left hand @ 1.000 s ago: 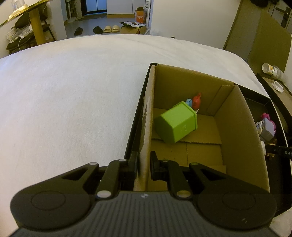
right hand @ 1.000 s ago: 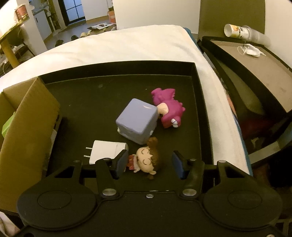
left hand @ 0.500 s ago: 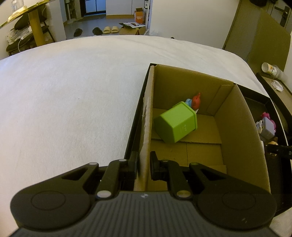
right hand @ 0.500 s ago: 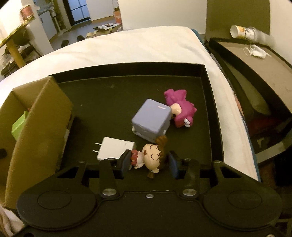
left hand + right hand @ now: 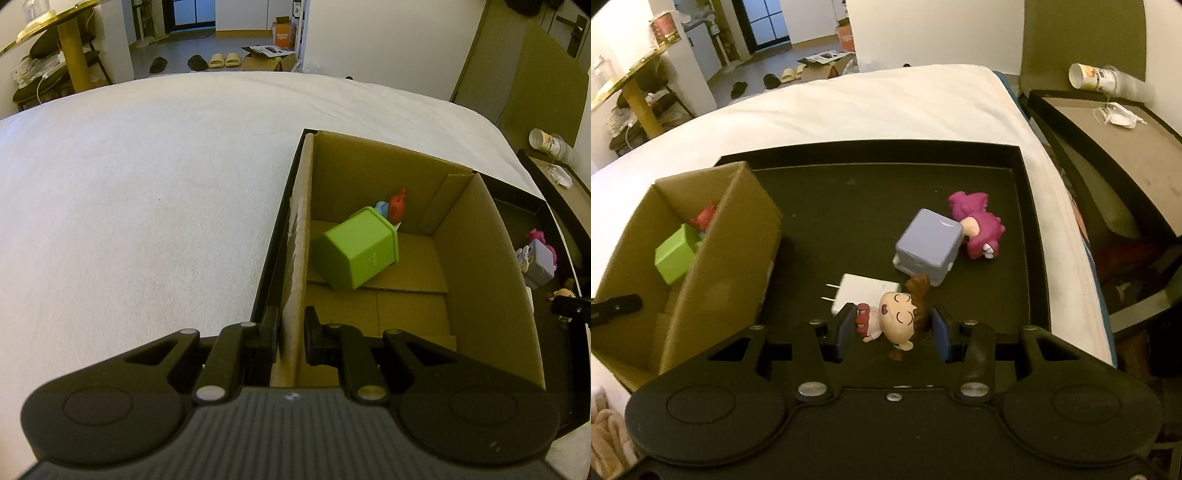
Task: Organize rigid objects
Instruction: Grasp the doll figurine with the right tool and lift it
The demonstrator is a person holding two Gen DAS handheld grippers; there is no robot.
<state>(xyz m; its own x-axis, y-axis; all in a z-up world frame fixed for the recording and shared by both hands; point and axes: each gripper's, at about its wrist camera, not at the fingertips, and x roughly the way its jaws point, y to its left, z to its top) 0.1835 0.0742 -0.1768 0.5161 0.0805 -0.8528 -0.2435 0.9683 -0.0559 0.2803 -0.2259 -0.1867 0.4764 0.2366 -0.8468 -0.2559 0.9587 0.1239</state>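
Observation:
My left gripper (image 5: 291,328) is shut on the left wall of the cardboard box (image 5: 295,258), which holds a green cube container (image 5: 354,254) and a small red and blue toy (image 5: 393,205). My right gripper (image 5: 894,328) is shut on a brown-haired doll figure (image 5: 901,317) and holds it above the black tray (image 5: 849,206). On the tray lie a white charger plug (image 5: 864,291), a lavender cube (image 5: 929,245) and a magenta dinosaur figure (image 5: 979,229). The box also shows in the right wrist view (image 5: 713,258).
The tray sits on a white bed (image 5: 129,203). A nightstand (image 5: 1126,147) to the right holds a paper cup (image 5: 1093,77) and a face mask (image 5: 1119,112). A beige towel (image 5: 605,439) lies at the lower left.
My right gripper has shut on the doll figure and lifted it off the tray, rising and shifting so the box comes into view. The left gripper has not moved.

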